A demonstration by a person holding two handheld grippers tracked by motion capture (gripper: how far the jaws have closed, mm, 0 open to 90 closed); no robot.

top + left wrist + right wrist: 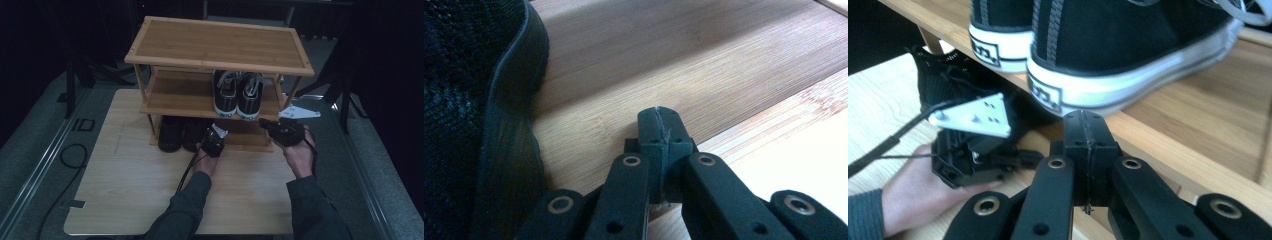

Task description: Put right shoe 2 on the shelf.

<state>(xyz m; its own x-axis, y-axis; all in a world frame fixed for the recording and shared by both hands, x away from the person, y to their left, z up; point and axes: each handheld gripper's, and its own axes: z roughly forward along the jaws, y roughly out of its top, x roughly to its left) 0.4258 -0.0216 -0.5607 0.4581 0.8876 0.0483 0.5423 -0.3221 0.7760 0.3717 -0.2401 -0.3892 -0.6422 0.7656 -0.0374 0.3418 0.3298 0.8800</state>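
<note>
A pair of black-and-white sneakers stands on the middle shelf of a bamboo shoe rack. Two black shoes sit on the bottom shelf at the left. My left gripper is at the front of the bottom shelf, just right of the black shoes, its jaws shut and empty; a black shoe is close on its left. My right gripper is held at the rack's front right, shut and empty, pointing at the sneaker heels on the middle shelf.
The rack stands on a pale wooden board with free room in front. The top shelf is bare. The right gripper view also takes in the left gripper and its hand below the shelf. A cable loops on the grey floor at left.
</note>
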